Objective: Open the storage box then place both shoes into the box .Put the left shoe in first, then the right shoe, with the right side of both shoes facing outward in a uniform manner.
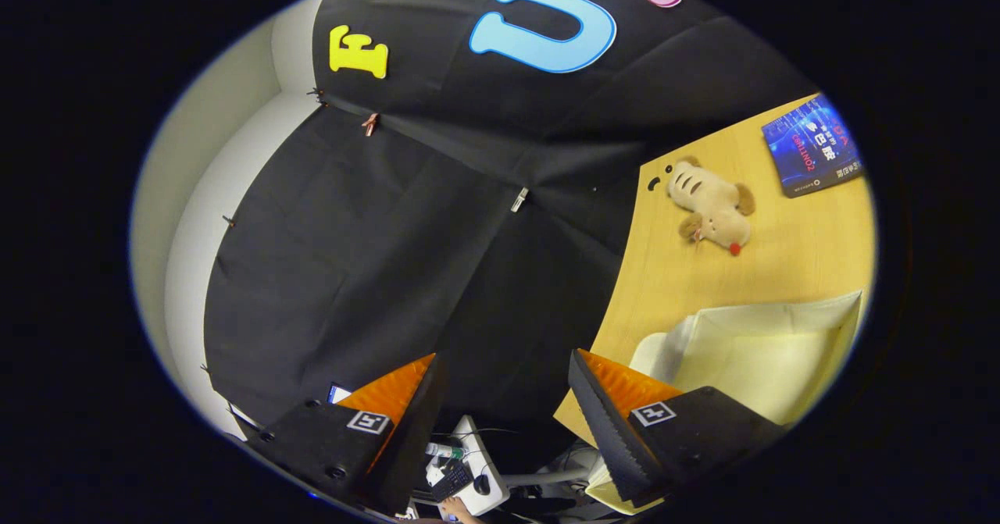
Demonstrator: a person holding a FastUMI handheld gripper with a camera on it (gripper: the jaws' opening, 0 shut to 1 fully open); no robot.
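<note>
1. My jaws (500,399) gape wide, holding nothing, lower centre.
2. The pale storage box (769,352) sits lower right on the bench (781,266); it looks light and thin-walled, so I'd take its lid edge.

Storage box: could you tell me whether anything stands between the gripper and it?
Nothing visible does. The pale cream storage box lies beside one finger of the open gripper; the tan plush toy and blue book lie beyond it.

Hand-held gripper (504,399) fingers apart, empty, storage box (750,352) beside, plush toy (715,208) beyond
</note>
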